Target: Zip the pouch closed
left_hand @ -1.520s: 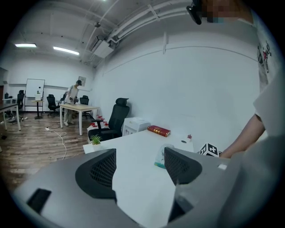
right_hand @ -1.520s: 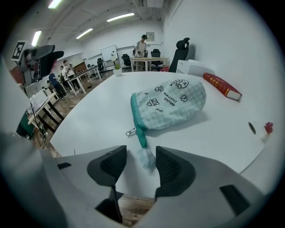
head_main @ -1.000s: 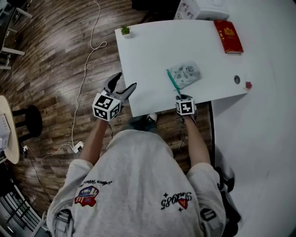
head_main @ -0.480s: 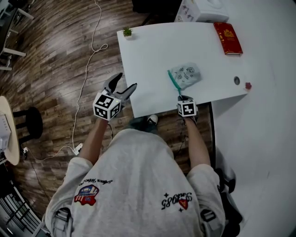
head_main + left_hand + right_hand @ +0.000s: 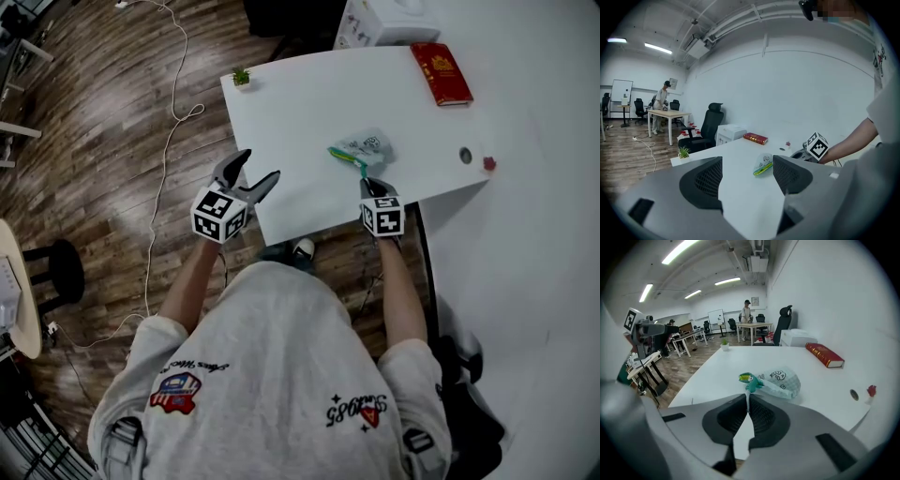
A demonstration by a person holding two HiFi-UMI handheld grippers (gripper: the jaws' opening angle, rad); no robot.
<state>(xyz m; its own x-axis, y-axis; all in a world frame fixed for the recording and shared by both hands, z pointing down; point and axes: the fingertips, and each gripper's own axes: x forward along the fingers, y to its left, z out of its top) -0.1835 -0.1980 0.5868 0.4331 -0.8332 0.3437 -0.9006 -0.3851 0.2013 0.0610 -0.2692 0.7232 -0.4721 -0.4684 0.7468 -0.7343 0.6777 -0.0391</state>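
- Your right gripper (image 5: 748,398) has its jaws pressed together on the pale zip pull (image 5: 748,391). This thin strip runs up from between the pads to the pouch's green zip end (image 5: 749,380).
- The pouch (image 5: 368,145) is on the white desk (image 5: 300,112), close to the near edge and in the desk's right half. It sits just beyond your right gripper's tips.
- Its long axis runs roughly along the desk's near edge. The green zip end points towards the desk's left edge, and the checked, printed body trails off towards the right edge.
- The body looks bunched rather than flat. You cannot tell from these views whether the zip end is raised off the desk.
- Your left gripper (image 5: 258,167) hangs just off the desk's left edge, over the wooden floor (image 5: 103,141). Its jaws are spread wide with nothing between them. It faces across the desk towards the pouch, well apart from it.
- A red book (image 5: 441,73) lies by the desk's far right corner, and a small potted plant (image 5: 242,77) stands at the far left corner.
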